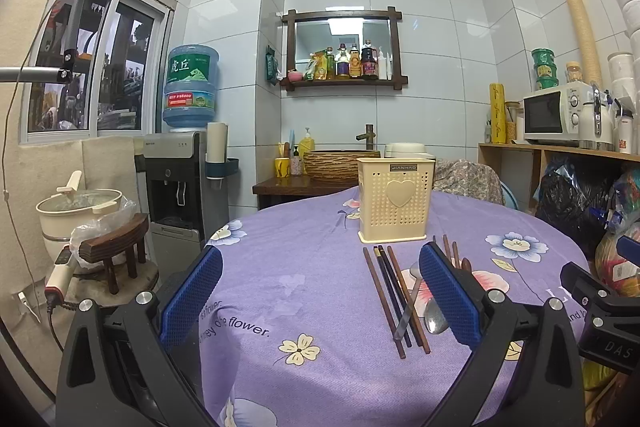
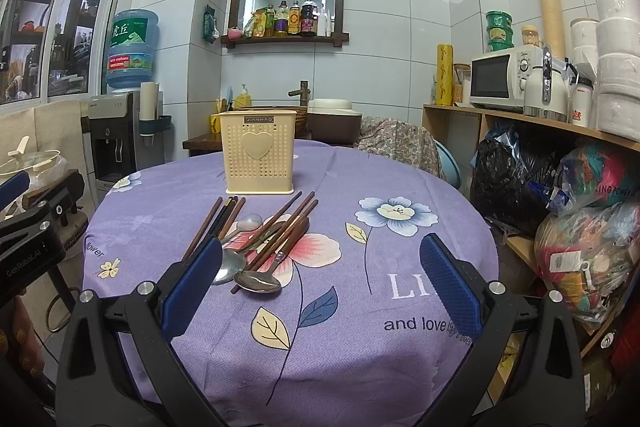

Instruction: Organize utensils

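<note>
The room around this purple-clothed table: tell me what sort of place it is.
Probably a small home kitchen or dining corner: a white microwave oven on a wooden shelf, a blue-bottled water dispenser, and sauce bottles by white-tiled walls.

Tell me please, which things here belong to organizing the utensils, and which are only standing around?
For the job:
cream utensil holder
wooden chopsticks
metal spoons
left hand-held gripper, open
right hand-held gripper, open

Just around:
microwave
water dispenser
sauce bottles
purple floral tablecloth

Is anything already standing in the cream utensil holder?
No: the cream utensil holder shows nothing above its rim, and the chopsticks and spoons lie on the tablecloth.
</note>
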A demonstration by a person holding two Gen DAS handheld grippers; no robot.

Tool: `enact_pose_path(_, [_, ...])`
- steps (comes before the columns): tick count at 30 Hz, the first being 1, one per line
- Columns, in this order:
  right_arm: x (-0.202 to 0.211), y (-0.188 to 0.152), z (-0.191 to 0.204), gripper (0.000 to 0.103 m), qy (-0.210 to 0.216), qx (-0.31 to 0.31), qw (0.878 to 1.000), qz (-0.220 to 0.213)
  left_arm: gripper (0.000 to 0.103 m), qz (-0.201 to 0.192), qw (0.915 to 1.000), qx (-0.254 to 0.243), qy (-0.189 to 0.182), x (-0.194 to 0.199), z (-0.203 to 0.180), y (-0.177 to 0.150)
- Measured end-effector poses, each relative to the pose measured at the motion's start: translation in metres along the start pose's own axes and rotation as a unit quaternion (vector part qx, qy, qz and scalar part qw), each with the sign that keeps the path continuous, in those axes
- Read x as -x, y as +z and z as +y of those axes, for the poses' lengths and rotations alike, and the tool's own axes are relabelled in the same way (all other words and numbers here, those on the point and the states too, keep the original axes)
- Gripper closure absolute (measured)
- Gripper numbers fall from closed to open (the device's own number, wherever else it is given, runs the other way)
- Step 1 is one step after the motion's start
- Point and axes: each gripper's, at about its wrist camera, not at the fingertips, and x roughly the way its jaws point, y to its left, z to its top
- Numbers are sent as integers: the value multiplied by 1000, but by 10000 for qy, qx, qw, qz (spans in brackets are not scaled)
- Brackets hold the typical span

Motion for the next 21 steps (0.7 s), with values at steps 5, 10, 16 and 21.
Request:
enact_pose_path(5, [2,-1,0,5,-12,3,10000,-32,5,-30,10000,-22,6,0,-1,-1])
enact_pose_path(10, [3,-1,0,5,-16,2,10000,-23,5,9,10000,-37,-6,-2,-4,-1])
enact_pose_path(16, [1,2,-1,5,-12,-1,10000,40,5,36,10000,-53,-18,-3,-4,-2])
enact_pose_path(21, [0,2,-2,5,-11,3,9999,100,5,95,9999,-67,-24,-7,-3,-3])
